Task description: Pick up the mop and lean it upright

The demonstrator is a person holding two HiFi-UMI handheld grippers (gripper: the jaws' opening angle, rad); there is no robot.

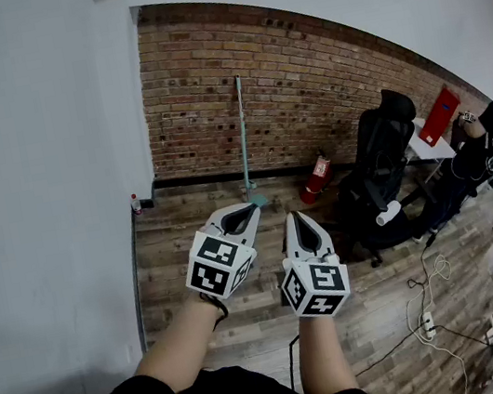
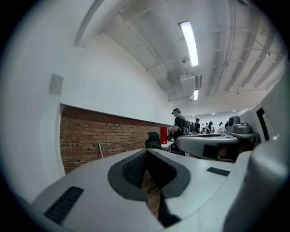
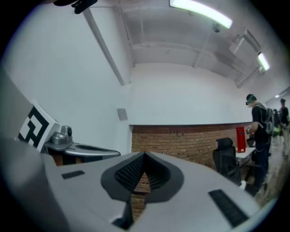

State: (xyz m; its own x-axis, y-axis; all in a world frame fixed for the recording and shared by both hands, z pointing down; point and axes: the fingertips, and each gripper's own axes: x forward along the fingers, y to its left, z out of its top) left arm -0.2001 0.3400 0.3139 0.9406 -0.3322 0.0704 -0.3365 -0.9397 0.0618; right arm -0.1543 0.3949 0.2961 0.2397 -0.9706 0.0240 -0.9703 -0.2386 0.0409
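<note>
The mop (image 1: 242, 131) stands up straight against the brick wall (image 1: 303, 87), with its head down on the wooden floor (image 1: 162, 282). A person holds the left hand-held gripper (image 1: 244, 212) and the right hand-held gripper (image 1: 299, 225) out level, well apart from the mop. Both are clenched tight with nothing in them. A red fire extinguisher (image 1: 317, 175) and a black chair (image 1: 383, 167) sit near the wall.
</note>
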